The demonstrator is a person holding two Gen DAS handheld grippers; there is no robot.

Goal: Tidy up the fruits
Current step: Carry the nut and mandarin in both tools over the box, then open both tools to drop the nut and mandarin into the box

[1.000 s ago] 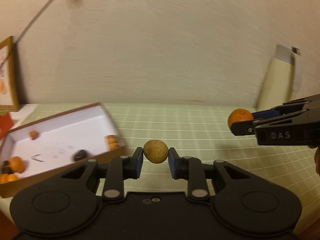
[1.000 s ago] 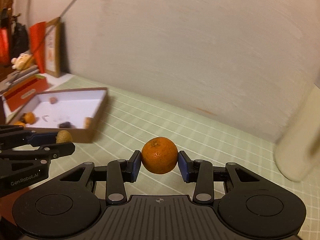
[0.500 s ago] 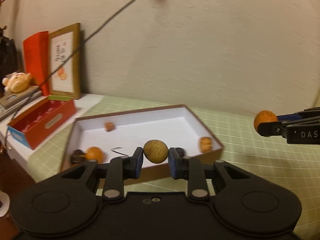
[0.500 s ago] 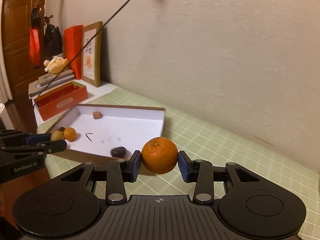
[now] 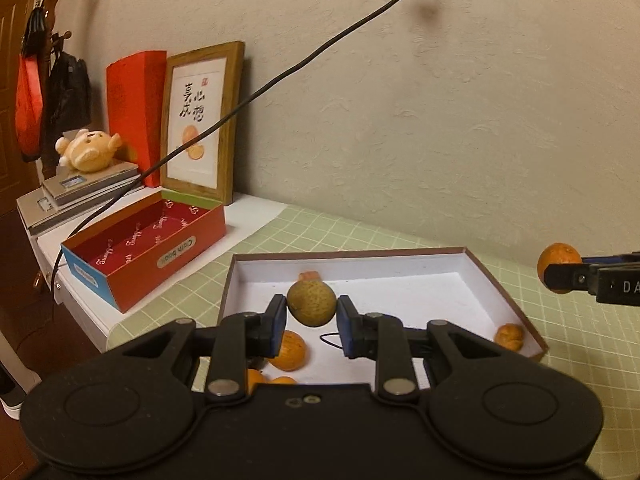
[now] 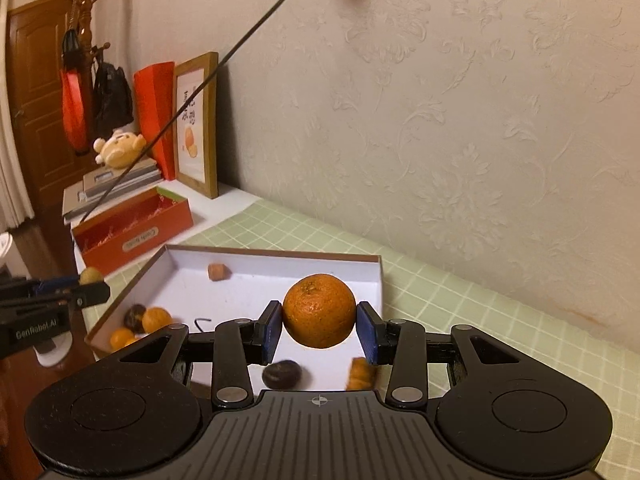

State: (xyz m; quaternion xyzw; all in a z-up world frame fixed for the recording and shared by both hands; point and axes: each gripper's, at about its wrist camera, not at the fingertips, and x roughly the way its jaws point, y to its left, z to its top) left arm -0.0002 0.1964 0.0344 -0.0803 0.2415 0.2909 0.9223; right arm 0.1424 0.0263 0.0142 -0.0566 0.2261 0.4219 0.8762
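While unreadable elsewhere, "DA" on right claw (image 5: 560, 278)

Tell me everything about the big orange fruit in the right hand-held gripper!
The orange is round and bright, with dimpled, slightly glossy peel and a small stem dimple on top. The right hand-held gripper clamps it at both sides between blue pads. It hangs in the air in front of the shallow white box; nothing else touches it.
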